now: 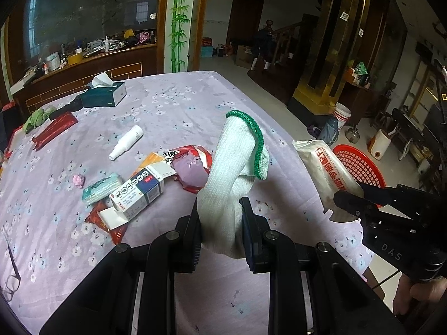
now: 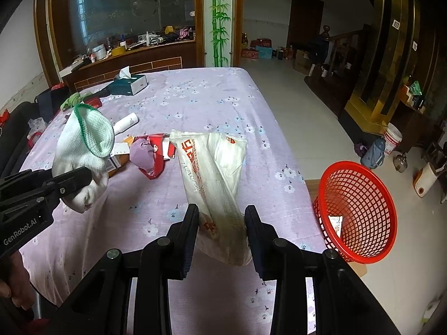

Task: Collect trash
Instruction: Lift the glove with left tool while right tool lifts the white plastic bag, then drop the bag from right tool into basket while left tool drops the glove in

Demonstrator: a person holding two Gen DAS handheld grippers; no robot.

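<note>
My left gripper [image 1: 220, 212] is shut on a white knit glove with a green cuff [image 1: 234, 167], held up above the purple flowered tablecloth [image 1: 173, 106]. The same glove [image 2: 83, 150] shows at the left of the right wrist view. My right gripper [image 2: 222, 217] is shut on a white plastic wrapper with red print [image 2: 212, 167]; that wrapper [image 1: 324, 173] appears at the right of the left wrist view. A red mesh basket [image 2: 360, 212] stands off the table's right edge, with a small packet inside. Loose trash lies mid-table: a white and blue carton [image 1: 137, 192], red wrappers [image 1: 192, 164], a pink wad [image 1: 78, 180].
A white spray bottle [image 1: 125, 142], a teal tissue box [image 1: 104, 96], a long red packet [image 1: 53, 131] and a green cloth [image 1: 36, 118] lie farther back. Glasses [image 1: 11, 279] rest at the left edge. The tiled floor [image 2: 307, 106] to the right holds a white bucket [image 2: 392, 138] and a kettle.
</note>
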